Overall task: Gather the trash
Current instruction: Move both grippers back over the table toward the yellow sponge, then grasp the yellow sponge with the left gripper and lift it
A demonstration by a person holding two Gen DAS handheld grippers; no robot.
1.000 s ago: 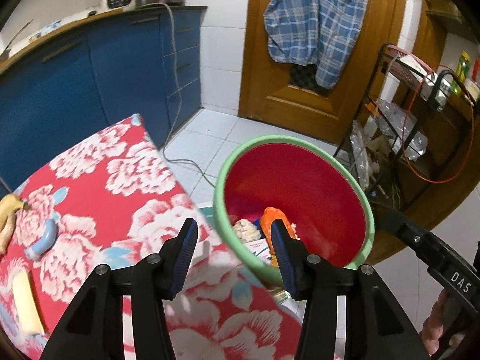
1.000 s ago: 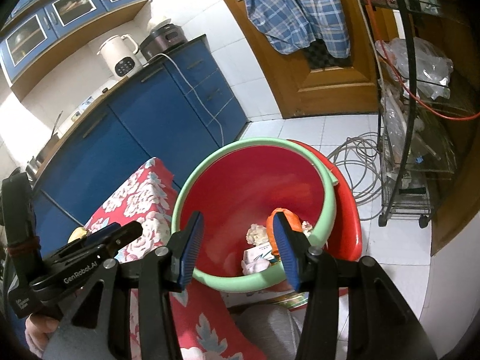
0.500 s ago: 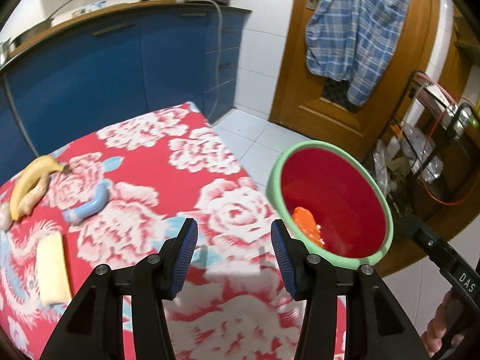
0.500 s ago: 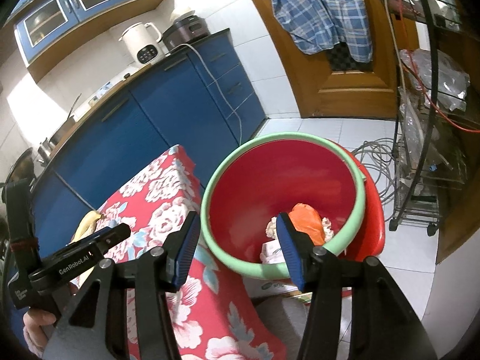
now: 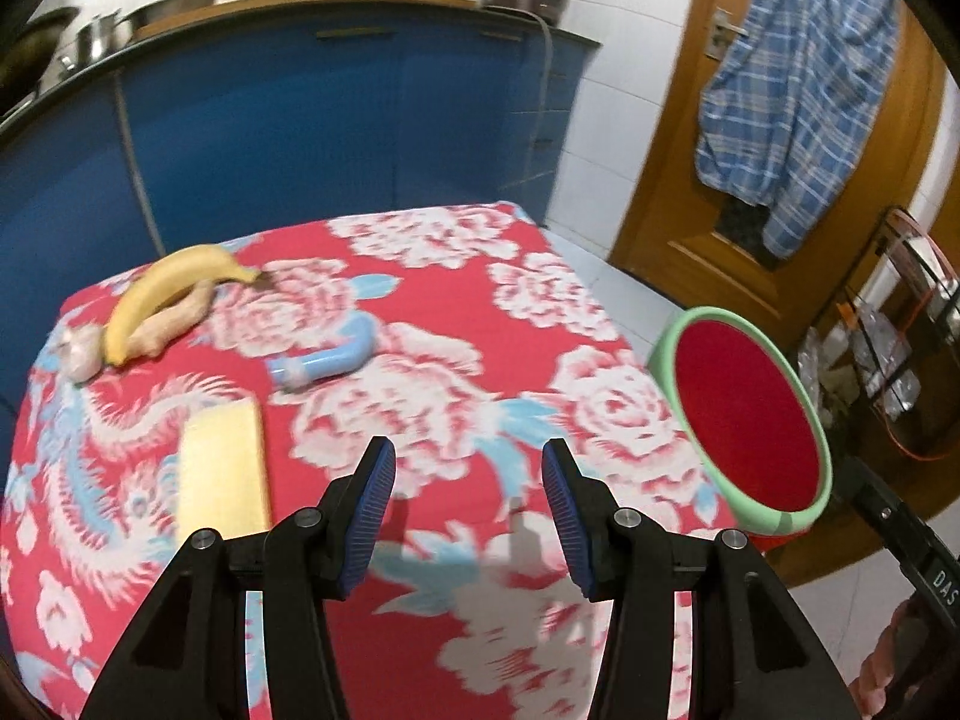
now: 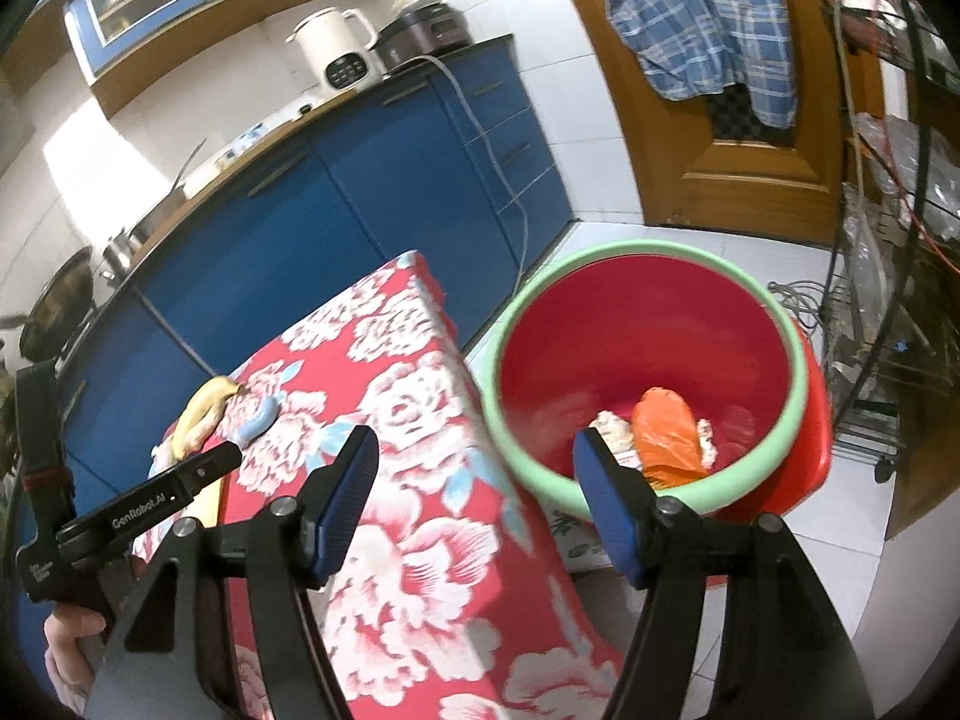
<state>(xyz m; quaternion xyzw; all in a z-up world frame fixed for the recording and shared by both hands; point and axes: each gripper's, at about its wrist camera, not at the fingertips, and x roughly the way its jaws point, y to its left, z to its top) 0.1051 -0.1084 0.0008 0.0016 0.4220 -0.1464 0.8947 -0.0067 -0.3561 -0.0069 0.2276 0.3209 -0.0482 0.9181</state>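
A red bin with a green rim (image 5: 750, 414) (image 6: 648, 372) stands on the floor beside the table's right edge. In it lie an orange bag (image 6: 666, 435) and white scraps. On the red floral tablecloth (image 5: 420, 312) lie a banana (image 5: 162, 294), a beige piece under it, a light-blue curved tube (image 5: 327, 360) and a yellow flat bar (image 5: 222, 468). My left gripper (image 5: 468, 510) is open and empty over the cloth. My right gripper (image 6: 477, 504) is open and empty, over the table edge near the bin.
Blue kitchen cabinets (image 5: 300, 120) with a kettle (image 6: 336, 48) and pots stand behind the table. A wooden door with a plaid shirt (image 5: 798, 78) is at the back right. A wire rack (image 6: 888, 240) with cables stands right of the bin.
My left gripper has swung left from over the bin to over the table; the banana, tube and bar have come into full view. My right gripper has drifted slightly back and left.
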